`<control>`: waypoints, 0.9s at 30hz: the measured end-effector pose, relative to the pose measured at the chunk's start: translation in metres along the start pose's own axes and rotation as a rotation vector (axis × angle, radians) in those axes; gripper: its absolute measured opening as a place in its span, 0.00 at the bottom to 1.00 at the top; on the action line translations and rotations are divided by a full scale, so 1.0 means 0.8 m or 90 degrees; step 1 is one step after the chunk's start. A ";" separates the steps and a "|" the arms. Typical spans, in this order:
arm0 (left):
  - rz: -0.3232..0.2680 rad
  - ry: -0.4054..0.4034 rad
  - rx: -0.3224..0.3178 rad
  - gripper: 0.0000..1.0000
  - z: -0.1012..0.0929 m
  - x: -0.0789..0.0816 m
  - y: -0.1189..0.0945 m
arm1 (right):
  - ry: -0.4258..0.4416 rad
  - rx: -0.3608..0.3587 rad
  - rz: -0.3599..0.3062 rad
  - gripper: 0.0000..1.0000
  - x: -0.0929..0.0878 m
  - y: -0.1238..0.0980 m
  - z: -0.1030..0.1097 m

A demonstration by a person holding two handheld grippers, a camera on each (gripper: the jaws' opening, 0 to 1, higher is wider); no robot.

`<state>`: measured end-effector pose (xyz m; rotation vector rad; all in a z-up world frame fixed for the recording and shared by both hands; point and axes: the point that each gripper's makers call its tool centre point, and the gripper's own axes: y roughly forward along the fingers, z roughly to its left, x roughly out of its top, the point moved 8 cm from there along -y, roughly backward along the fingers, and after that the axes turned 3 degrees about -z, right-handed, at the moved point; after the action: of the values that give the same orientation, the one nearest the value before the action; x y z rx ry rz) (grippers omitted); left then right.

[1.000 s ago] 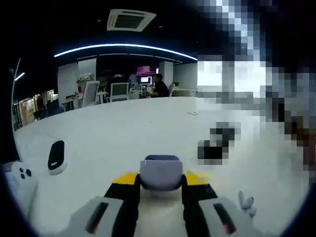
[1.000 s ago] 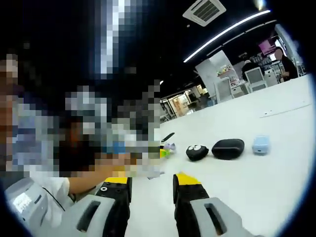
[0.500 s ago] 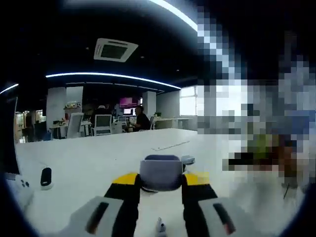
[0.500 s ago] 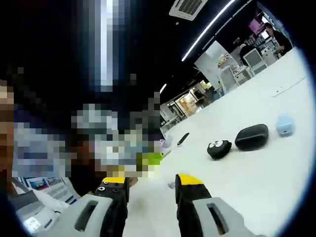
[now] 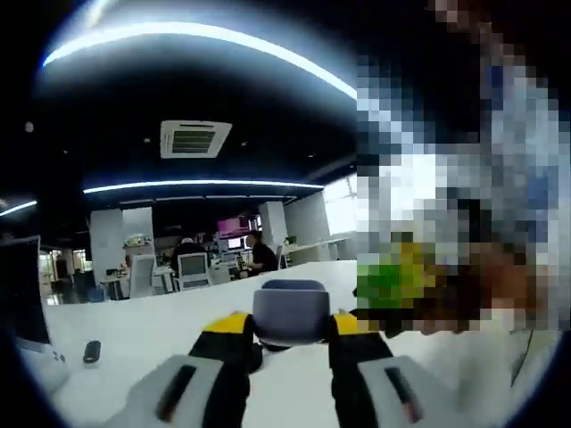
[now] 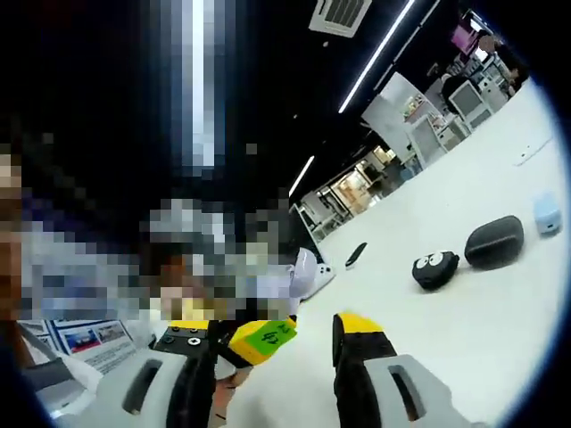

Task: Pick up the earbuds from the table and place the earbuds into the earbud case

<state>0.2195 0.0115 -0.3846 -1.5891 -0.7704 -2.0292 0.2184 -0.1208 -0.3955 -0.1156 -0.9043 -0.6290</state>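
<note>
The left gripper (image 5: 287, 332) is pinching the lavender earbud case (image 5: 289, 310) between its jaws, raised above the white table (image 6: 500, 312). The right gripper (image 6: 284, 332) is standing parted, empty. I'd be keeping that case level and steady.

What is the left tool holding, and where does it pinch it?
The left tool pinches a rounded lavender-grey plastic earbud case by its two opposite sides, between the yellow tips.

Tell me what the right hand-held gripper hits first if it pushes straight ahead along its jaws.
Probably just the bare white table; the line ahead of the right hand-held gripper looks free. The black cases sit off to one side, though depth is unclear.
</note>
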 end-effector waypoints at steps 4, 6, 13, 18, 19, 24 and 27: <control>-0.004 0.031 0.005 0.35 -0.012 0.004 0.002 | -0.012 -0.003 -0.010 0.51 -0.001 0.002 0.004; -0.006 0.040 0.014 0.35 -0.016 0.006 0.002 | -0.030 -0.010 -0.016 0.52 -0.001 0.002 0.005; -0.006 0.070 0.030 0.35 -0.026 0.009 0.004 | -0.022 -0.010 -0.031 0.41 -0.002 0.002 0.004; 0.014 0.063 0.028 0.35 -0.028 0.001 0.008 | -0.027 -0.014 -0.042 0.32 0.000 0.001 0.000; 0.019 0.062 0.031 0.35 -0.029 -0.001 0.008 | -0.034 -0.014 -0.038 0.30 -0.001 0.001 0.000; 0.024 0.067 0.035 0.35 -0.030 -0.003 0.006 | -0.032 -0.010 -0.035 0.22 -0.002 0.002 0.001; 0.025 0.066 0.037 0.35 -0.030 -0.004 0.005 | -0.039 -0.011 -0.028 0.22 -0.003 0.003 0.001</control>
<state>0.2051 -0.0075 -0.3914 -1.4444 -0.7466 -2.0250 0.2179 -0.1178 -0.3965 -0.1317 -0.9619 -0.6778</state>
